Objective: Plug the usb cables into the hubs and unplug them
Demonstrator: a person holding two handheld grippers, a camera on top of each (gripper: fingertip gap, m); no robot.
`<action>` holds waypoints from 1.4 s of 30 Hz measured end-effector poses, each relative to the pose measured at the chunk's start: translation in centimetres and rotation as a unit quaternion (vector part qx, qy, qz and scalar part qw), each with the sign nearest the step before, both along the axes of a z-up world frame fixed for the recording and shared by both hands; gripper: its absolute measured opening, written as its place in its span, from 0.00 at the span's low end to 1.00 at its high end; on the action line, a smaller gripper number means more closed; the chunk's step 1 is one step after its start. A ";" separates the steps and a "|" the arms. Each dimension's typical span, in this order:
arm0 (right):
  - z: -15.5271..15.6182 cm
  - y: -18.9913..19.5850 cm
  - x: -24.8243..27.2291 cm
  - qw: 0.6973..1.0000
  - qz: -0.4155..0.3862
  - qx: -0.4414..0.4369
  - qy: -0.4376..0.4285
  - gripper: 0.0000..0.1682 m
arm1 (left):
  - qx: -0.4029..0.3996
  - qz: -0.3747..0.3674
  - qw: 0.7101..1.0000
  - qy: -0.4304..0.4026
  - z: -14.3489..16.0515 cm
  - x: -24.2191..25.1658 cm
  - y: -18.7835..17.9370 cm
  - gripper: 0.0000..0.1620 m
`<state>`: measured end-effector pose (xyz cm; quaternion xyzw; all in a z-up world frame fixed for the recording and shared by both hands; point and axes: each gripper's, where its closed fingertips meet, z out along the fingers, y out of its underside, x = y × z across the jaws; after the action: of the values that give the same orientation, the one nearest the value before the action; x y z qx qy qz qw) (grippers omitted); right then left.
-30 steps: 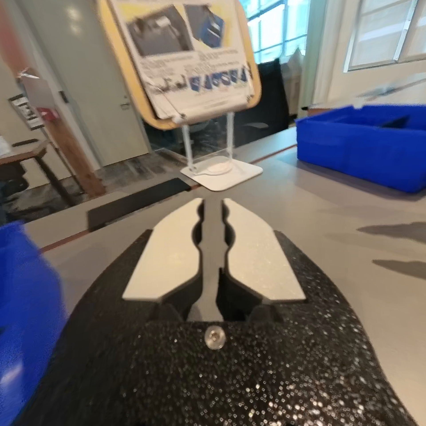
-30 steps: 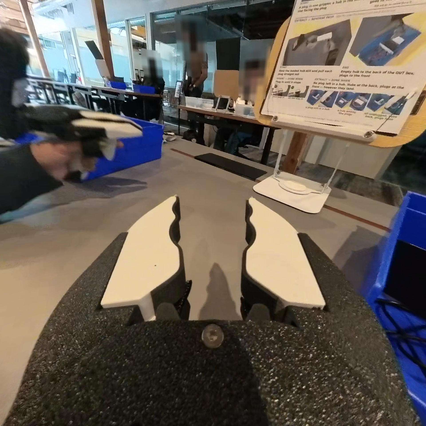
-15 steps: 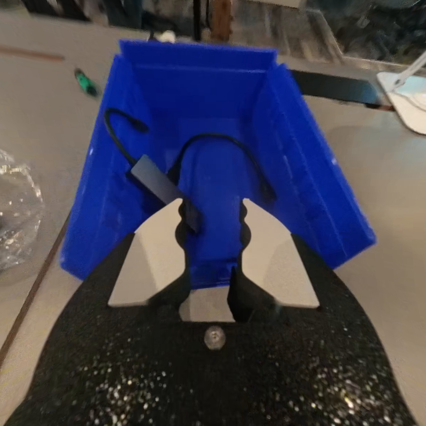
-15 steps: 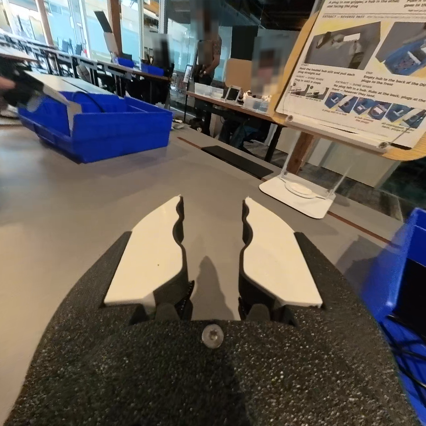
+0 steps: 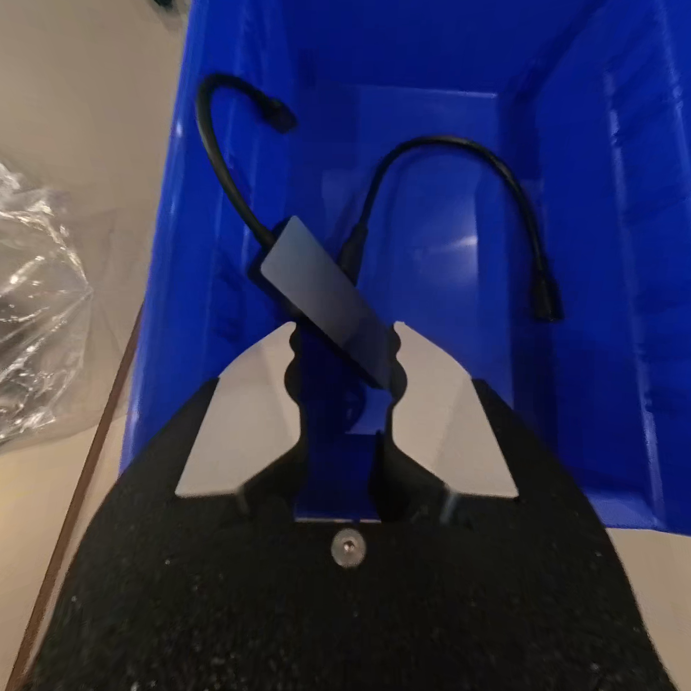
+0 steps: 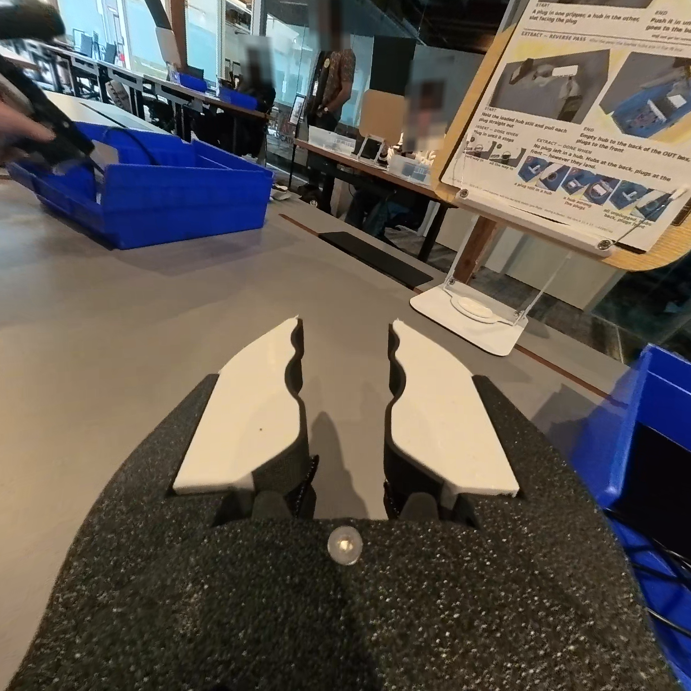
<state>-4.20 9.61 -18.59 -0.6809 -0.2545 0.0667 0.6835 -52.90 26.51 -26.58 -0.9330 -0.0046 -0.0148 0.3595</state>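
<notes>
Two grippers are showing; your left gripper [image 5: 344, 327] is hanging over the blue bin [image 5: 635, 224] with its jaws parted and nothing between the pads; the grey hub [image 5: 318, 291] is lying slantwise inside that bin, its near end sitting in line with the gap at your fingertips, though contact cannot be told from this blurred view; the hub's own black cable [image 5: 220, 157] is curling up along the bin's left wall; a second black cable [image 5: 486, 160] is arching across the bin floor to the right, both plug ends free; crumpled clear plastic [image 5: 33, 299] is lying on the table [image 5: 74, 112] just left of the bin; your right gripper [image 6: 344, 329] is hovering above the bare grey table [image 6: 149, 336], jaws parted and holding nothing; another blue bin [image 6: 673, 430] with dark cables in it is sitting at its right edge; an instruction board [image 6: 583, 123] on a white stand is standing ahead
</notes>
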 end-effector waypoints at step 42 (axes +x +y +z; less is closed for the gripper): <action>1.5 -1.5 -1.1 0.996 0.060 0.035 0.054 0.17 | 0.305 -0.555 0.710 -0.307 10.4 36.8 -11.0 0.07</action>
<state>-5.33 8.10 -17.12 -0.6354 -0.2598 0.1358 0.7143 -16.13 15.49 -16.19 -0.5514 0.4091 -0.4979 0.5298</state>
